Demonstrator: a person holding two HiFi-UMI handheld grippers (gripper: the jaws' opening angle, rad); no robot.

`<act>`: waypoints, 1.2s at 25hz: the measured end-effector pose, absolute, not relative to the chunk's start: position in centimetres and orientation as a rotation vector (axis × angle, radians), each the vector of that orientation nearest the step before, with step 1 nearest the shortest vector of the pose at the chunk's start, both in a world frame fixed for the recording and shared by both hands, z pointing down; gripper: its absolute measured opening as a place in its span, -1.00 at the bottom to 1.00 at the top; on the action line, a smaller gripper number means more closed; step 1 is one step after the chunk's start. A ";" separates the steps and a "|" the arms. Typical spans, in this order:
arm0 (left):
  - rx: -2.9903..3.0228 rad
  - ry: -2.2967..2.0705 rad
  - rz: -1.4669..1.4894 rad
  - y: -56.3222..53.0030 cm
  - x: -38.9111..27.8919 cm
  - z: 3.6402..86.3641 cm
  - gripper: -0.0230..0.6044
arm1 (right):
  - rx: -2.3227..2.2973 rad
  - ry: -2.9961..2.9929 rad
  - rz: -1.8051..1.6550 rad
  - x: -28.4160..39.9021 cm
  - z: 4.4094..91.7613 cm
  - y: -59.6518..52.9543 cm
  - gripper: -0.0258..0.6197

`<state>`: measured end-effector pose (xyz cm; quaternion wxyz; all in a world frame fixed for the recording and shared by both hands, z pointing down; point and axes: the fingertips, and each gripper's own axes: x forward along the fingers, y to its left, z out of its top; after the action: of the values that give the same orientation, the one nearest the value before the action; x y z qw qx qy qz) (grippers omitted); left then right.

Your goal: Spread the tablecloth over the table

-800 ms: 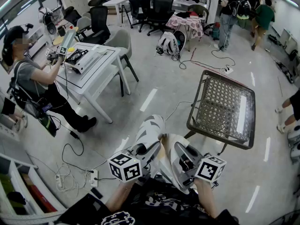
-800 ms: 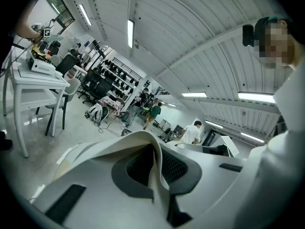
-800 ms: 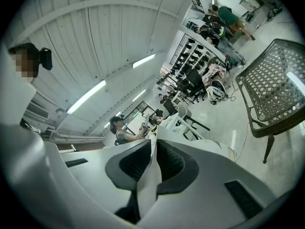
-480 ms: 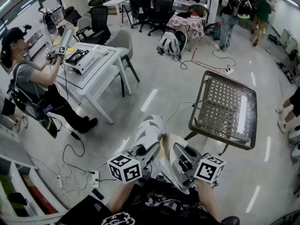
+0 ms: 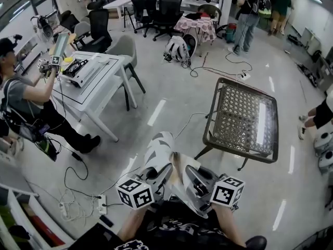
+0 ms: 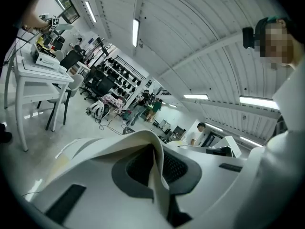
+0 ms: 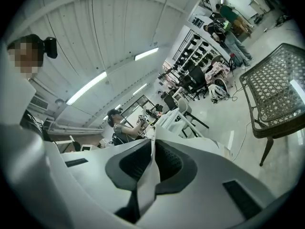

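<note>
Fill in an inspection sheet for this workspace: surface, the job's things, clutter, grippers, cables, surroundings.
Surface: metal mesh table, bare, not yet covered.
Job's things: tablecloth, pale, pinched between both grippers, off the table.
Clutter: backpack on the floor; power strip on the floor at lower left.
Grippers: left gripper and right gripper each shut on the tablecloth, held close together.
Cables: floor cable runs toward the mesh table; loose cords at left.
Surroundings: person working at a white table; office chairs beyond.

Bright, even light from ceiling strip lights (image 6: 135,32); soft shadows; fisheye warp, dark vignette at edges.
</note>
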<state>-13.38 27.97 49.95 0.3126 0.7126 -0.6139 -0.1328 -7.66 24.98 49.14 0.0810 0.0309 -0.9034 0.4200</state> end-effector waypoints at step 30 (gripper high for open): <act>1.697 -2.019 -0.259 1.3 -19.3 47.0 -0.84 | -0.212 -2.739 1.067 -10.7 47.2 -5.0 -0.86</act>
<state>-19.28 1.30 46.99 0.2430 0.6212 -0.7390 -0.0949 -10.73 -5.03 47.22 0.0973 -0.0717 -0.9250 0.3604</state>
